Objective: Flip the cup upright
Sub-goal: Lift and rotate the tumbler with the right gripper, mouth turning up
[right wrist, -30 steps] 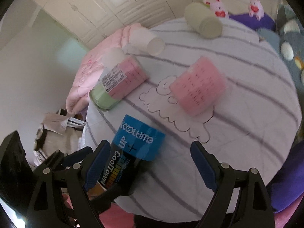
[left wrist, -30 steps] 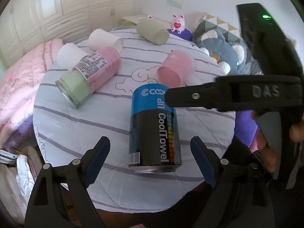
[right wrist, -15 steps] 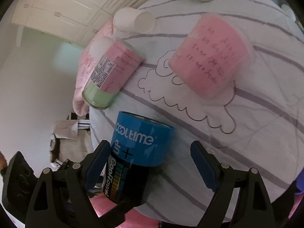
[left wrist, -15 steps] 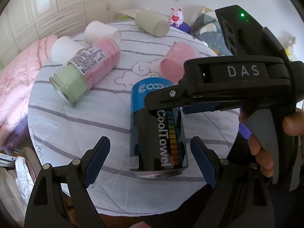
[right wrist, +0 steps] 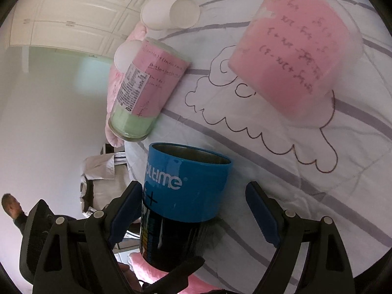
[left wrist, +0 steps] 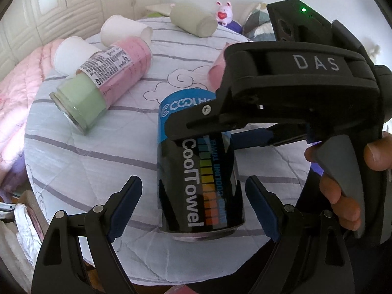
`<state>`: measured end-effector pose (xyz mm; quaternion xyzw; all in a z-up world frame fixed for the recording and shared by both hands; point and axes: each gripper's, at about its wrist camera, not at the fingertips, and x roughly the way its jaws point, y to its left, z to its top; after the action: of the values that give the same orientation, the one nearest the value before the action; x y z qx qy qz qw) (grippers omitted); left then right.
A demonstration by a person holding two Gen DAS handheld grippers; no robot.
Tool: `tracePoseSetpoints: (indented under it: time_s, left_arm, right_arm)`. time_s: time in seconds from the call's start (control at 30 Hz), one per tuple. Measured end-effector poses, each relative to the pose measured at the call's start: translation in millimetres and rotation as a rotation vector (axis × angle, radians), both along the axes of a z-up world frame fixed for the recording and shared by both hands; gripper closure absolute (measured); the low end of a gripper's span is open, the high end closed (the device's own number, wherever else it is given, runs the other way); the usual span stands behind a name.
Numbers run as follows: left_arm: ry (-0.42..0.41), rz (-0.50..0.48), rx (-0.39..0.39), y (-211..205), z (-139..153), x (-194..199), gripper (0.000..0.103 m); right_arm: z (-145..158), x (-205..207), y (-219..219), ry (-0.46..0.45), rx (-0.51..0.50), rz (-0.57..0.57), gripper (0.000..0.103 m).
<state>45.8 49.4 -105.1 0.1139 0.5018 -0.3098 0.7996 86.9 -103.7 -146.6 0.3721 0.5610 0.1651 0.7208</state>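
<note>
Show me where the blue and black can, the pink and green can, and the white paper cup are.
blue and black can (left wrist: 196, 183), left wrist view, on its black side.
pink and green can (right wrist: 147, 83), right wrist view, on its pink label.
white paper cup (right wrist: 159, 14), right wrist view, on its side wall.

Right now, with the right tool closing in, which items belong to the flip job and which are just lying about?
In the job:
- blue-and-black can cup, on its side
- right tool, open around it
- left tool, open

Lying about:
- pink-and-green cup
- pink cup
- white paper cup
- beige cup
- plush toy
</note>
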Motion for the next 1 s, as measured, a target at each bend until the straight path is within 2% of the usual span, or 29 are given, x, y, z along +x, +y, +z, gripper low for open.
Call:
tracePoseSetpoints:
  time_s: [0.2, 0.47, 0.57, 0.7, 0.9, 1.0]
  left_arm:
    - [0.012, -0.005, -0.014, -2, -2, 5, 0.015]
    - [0.007, -0.004, -0.029, -1, 3, 9, 0.015]
    - [0.013, -0.004, -0.034, -1, 2, 13, 0.015]
    - [0.013, -0.003, -0.027, 0, 2, 14, 0.015]
    - [0.013, 0.001, -0.026, 2, 3, 11, 0.015]
    - [0.012, -0.003, -0.037, 0, 5, 13, 0.015]
  right_arm:
    - [2, 1, 1, -0.03, -0.003, 0.021, 0.016]
    - [16, -5, -6, -0.104, -0.031, 0.038, 0.031]
    - [19, -5, -7, -0.124, -0.045, 0.049, 0.031]
    - [10, -1, -10, -0.065, 0.022, 0.042, 0.031]
    - [13, 1, -4, -0.111, 0.004, 0.072, 0.032]
    - [24, -4, -4, -0.174, -0.05, 0.087, 0.032]
